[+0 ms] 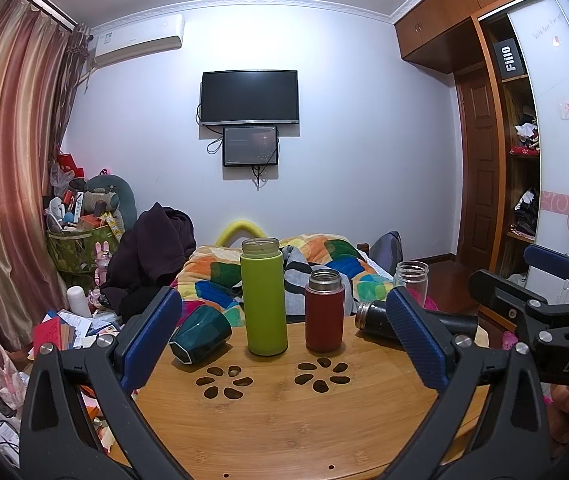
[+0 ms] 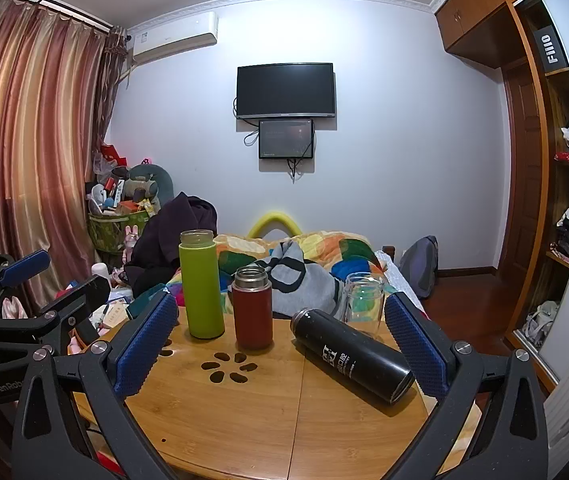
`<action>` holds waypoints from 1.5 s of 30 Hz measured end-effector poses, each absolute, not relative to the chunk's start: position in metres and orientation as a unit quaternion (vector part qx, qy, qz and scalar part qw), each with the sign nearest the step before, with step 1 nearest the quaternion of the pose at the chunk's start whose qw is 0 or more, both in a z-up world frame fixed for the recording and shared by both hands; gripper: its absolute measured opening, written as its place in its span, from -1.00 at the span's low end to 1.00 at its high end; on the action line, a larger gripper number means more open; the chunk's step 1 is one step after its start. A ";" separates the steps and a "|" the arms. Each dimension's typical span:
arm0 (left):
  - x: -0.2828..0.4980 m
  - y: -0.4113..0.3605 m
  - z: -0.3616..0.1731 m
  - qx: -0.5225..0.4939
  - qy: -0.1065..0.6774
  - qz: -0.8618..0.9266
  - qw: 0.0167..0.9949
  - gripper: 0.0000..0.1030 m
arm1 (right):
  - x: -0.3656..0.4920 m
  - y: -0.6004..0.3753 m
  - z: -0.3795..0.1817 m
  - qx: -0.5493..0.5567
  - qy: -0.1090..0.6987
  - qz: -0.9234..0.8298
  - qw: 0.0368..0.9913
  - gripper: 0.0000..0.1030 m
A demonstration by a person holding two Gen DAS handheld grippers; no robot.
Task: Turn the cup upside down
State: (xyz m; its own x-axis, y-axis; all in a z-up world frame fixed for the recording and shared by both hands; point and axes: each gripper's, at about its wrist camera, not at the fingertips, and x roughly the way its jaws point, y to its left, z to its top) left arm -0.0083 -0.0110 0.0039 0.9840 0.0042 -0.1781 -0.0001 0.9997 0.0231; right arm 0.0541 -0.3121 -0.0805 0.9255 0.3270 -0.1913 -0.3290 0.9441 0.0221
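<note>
A dark teal faceted cup [image 1: 200,334] lies on its side at the left of the round bamboo table [image 1: 284,424], its mouth turned away to the upper right. My left gripper [image 1: 284,294] hovers open over the table's near part, short of the cup, with nothing between its fingers. My right gripper [image 2: 280,300] is open as well and holds nothing. In the left wrist view the right gripper [image 1: 532,296] shows at the right edge. In the right wrist view the cup is mostly hidden behind the left finger [image 2: 144,344].
A green bottle [image 1: 264,300] and a red flask [image 1: 324,312] stand upright mid-table. A black flask [image 2: 352,356] lies on its side at the right, with a clear glass [image 2: 362,306] behind it. A bed with a colourful quilt [image 1: 324,256] lies beyond; clutter covers the floor at left.
</note>
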 end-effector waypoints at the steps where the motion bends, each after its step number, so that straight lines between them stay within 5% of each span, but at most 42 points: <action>1: -0.009 -0.011 0.004 0.011 0.090 0.000 0.996 1.00 | 0.054 -0.312 -0.080 -0.005 0.096 0.167 0.981 1.00; 33: -0.009 -0.014 0.003 0.011 0.095 -0.001 0.995 1.00 | 0.062 -0.314 -0.083 -0.006 0.101 0.168 0.980 1.00; 45: 0.066 0.029 -0.024 0.037 0.196 0.008 0.980 1.00 | 0.093 -0.326 -0.108 0.001 0.141 0.154 0.978 1.00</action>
